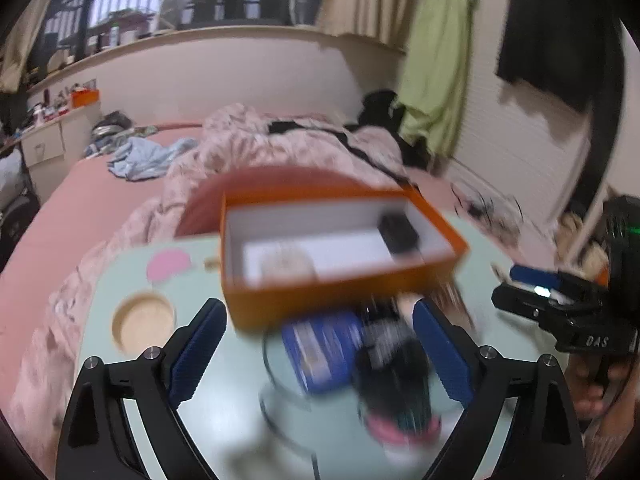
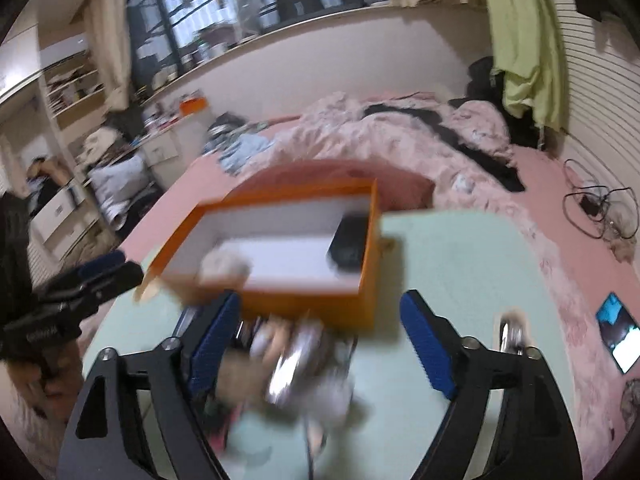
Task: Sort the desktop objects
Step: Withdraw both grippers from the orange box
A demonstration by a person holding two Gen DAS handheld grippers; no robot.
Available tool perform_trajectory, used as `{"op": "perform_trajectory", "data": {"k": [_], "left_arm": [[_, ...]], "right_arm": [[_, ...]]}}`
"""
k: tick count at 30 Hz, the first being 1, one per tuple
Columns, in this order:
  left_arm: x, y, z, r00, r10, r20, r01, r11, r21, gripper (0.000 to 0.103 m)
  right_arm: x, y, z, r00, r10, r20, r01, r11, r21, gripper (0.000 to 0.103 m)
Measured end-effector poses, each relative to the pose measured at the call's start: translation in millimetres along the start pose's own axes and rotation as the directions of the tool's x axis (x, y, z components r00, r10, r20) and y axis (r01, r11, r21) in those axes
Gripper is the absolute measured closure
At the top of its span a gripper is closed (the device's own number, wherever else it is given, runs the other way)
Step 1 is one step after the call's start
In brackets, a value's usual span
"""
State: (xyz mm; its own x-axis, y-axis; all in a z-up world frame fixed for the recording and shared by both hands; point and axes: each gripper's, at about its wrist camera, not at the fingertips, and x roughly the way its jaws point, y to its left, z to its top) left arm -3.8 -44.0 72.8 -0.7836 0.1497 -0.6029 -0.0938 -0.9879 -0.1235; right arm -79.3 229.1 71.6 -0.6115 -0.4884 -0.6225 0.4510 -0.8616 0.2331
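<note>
An orange box [image 1: 340, 240] with a white inside stands on the pale green table [image 1: 224, 420]. In it lie a black item [image 1: 400, 232] and a pale round item [image 1: 286, 264]. In front of the box is a blurred heap: a blue flat pack [image 1: 320, 348], a black object [image 1: 392, 368] and something pink [image 1: 392, 428]. My left gripper [image 1: 320, 312] is open around the heap, with no pad pressing on it. In the right wrist view my right gripper [image 2: 320, 304] is open over the same heap, where a shiny silver piece [image 2: 292, 360] shows. The orange box [image 2: 280, 248] stands just beyond it.
A round wooden recess [image 1: 144, 322] and a pink sticker [image 1: 168, 264] mark the table's left side. The table sits on a bed with a pink quilt [image 1: 280, 144]. A lit phone [image 2: 618, 332] and cables [image 2: 600, 208] lie on the bed at the right.
</note>
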Motion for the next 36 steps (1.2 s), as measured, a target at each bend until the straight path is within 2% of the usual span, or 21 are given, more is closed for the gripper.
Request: {"op": "perform_trajectory", "data": {"k": [3,6,10,12,16,17,20,22,36], "left_arm": [[-1.4,-9.6,-33.0,0.997,-0.016,-0.071,0.019,0.999,0.033,0.008],[5.2,-16.3,-55.2,0.993,0.019,-0.113,-0.012,0.998,0.062,0.008],[20.8,-11.7,-66.3,0.985,0.015,-0.174,-0.009,0.999,0.034,0.008],[26.1,-7.3,-69.2,0.98,0.012,-0.197,-0.01,1.0,0.01,0.008],[23.9,-4.3,-72.8,0.982,0.029,-0.185,-0.03,1.0,-0.003,0.006],[25.0,-4.7,-74.1,0.982,0.038,-0.188,-0.038,0.999,0.002,0.0],[28.0,-14.7,-79.2,0.976,0.086,-0.198,-0.072,0.995,0.076,0.0],[28.4,-18.5,-79.5,0.978,0.063,-0.196,-0.046,0.995,0.089,0.0],[27.7,-20.3,-80.3,0.981,0.052,-0.184,-0.035,0.995,0.094,0.0]], "right_arm": [[-12.7,7.7,-32.4,0.999,-0.037,-0.028,0.035,0.998,-0.058,0.02],[-15.4,20.9,-57.7,0.995,-0.08,-0.062,0.071,0.989,-0.129,0.02],[-11.0,28.6,-76.5,0.99,-0.112,-0.087,0.096,0.982,-0.165,0.02],[-1.7,29.3,-83.0,0.983,-0.134,-0.124,0.112,0.979,-0.173,0.02],[4.9,24.5,-85.7,0.968,-0.196,-0.157,0.17,0.971,-0.168,0.019],[4.5,23.9,-85.3,0.966,-0.203,-0.157,0.177,0.97,-0.166,0.016],[6.2,22.8,-87.9,0.96,-0.224,-0.167,0.196,0.966,-0.168,0.0],[5.0,21.0,-87.9,0.961,-0.224,-0.164,0.197,0.966,-0.167,0.0],[5.4,19.3,-90.9,0.967,-0.214,-0.137,0.189,0.966,-0.175,0.0]]}}
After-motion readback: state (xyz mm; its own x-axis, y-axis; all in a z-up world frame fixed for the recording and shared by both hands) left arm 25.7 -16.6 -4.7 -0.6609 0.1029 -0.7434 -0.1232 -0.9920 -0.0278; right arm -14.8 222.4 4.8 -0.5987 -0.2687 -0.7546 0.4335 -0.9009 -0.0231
